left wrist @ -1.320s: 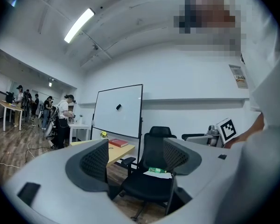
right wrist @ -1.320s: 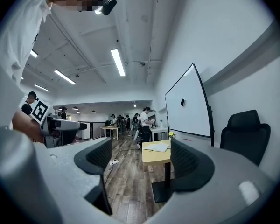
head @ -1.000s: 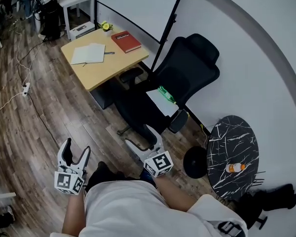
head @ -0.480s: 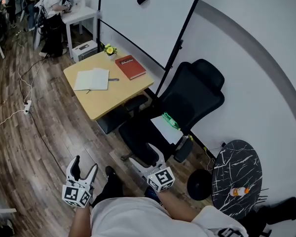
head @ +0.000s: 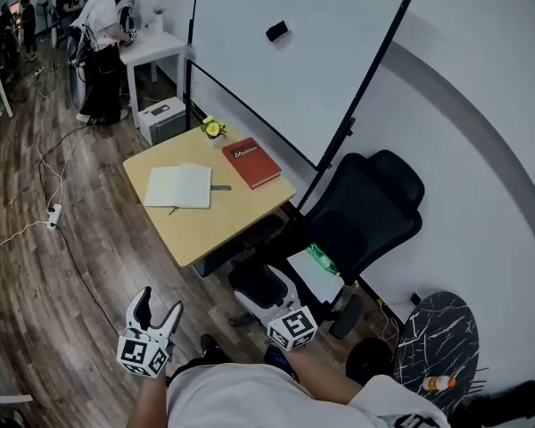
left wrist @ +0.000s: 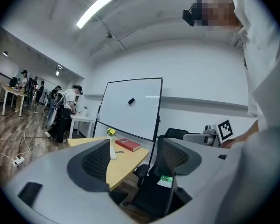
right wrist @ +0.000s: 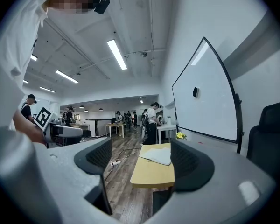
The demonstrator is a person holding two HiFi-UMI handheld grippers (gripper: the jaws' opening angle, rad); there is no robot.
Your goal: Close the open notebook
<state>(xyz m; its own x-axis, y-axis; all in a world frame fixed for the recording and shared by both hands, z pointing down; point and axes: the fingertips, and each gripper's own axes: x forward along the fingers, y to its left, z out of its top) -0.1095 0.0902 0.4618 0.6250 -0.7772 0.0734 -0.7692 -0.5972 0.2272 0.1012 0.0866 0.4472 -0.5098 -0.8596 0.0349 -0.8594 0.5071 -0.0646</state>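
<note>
The open notebook (head: pixel 180 186) lies flat on the wooden counter (head: pixel 218 226), pages spread, well apart from both grippers. A closed red book (head: pixel 251 162) lies near it on the side toward the whiteboard (head: pixel 285 52). A small pot of yellow flowers (head: pixel 213 128) stands at the counter's far edge. A thin dark thing, perhaps a pen (head: pixel 220 187), lies just beside the notebook's right page.

The left gripper (head: pixel 158 305) is held low over the wooden floor (head: pixel 80 239), its fingers (left wrist: pixel 95 162) wide apart with nothing between them. The right gripper (head: pixel 267 291) hangs near a black office chair (head: pixel 366 217), its fingers (right wrist: pixel 189 164) likewise wide and empty. In the right gripper view the notebook shows far off through the gap. A sheet of paper (head: pixel 314 279) with a green object (head: pixel 321 259) on it lies on the chair seat.
</note>
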